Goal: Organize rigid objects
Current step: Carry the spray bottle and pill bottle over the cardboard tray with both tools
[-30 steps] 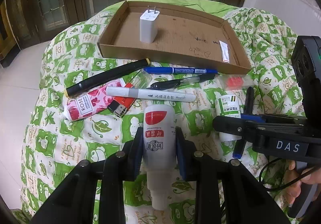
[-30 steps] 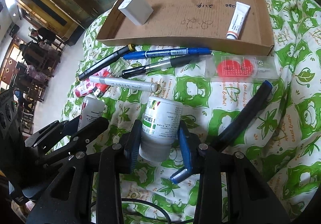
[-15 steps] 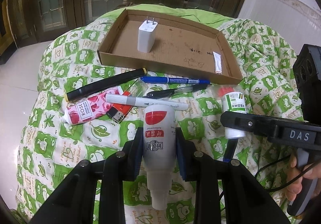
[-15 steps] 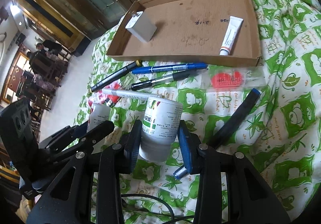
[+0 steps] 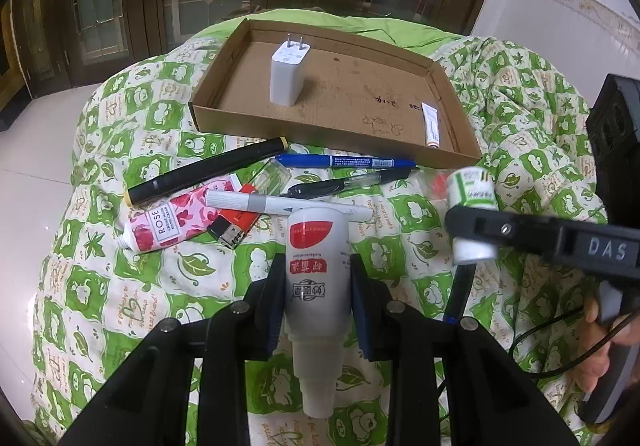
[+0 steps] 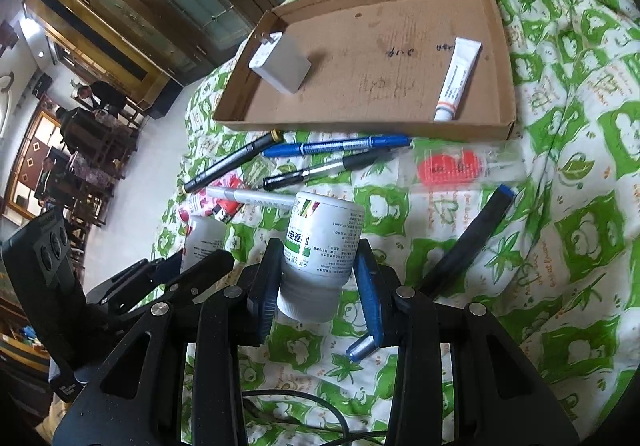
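A: Materials? Bottle axes?
B: Smooth white plastic spray bottle (image 5: 316, 278), cylindrical, long axis 12–6, nozzle toward 6. Stubby pill bottle (image 6: 320, 246), cap toward 6. Both above the quilt (image 5: 100, 286); cardboard tray (image 5: 452, 154) at 12.
A: Grippers?
B: Left gripper (image 5: 316, 302) clamps the spray bottle, narrow. Right gripper (image 6: 318, 286) clamps the pill bottle.

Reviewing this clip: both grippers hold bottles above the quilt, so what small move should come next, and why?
Probably carry the white spray bottle in the left gripper forward over the cardboard tray, since only the charger and ointment tube lie there.
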Available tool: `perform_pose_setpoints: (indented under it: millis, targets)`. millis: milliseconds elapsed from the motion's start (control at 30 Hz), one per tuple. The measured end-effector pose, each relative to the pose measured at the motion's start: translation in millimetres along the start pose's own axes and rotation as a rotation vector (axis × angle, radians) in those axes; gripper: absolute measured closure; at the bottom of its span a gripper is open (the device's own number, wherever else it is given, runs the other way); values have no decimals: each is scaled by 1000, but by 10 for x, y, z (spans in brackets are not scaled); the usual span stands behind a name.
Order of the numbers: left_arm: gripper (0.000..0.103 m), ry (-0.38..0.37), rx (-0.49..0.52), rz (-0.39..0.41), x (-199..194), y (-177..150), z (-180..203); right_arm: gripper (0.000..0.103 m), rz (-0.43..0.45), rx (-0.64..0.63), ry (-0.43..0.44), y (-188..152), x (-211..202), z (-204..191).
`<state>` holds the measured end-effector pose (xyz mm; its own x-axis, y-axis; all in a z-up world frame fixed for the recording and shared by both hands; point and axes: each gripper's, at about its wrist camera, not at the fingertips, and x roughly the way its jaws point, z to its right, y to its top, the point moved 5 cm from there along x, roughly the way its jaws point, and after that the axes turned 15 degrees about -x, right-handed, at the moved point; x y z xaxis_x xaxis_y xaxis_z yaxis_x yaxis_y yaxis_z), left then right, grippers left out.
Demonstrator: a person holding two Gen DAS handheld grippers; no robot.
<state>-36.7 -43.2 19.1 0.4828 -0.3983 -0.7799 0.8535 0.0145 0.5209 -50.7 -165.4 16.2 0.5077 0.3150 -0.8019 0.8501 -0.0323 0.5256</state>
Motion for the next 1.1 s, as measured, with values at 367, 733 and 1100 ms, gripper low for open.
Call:
perform_pose_setpoints:
  millis: [367,733,1100]
  targets:
    - [74,8,15,26,-16,230,60,68,115,-14,-103,248,-372,186]
    - [74,-54,35,4,182,691,399,67,172,61,-68,579,-544,505]
    - [74,-36,41,-39,839,1145,694,67,93,205,14,841,-65,899]
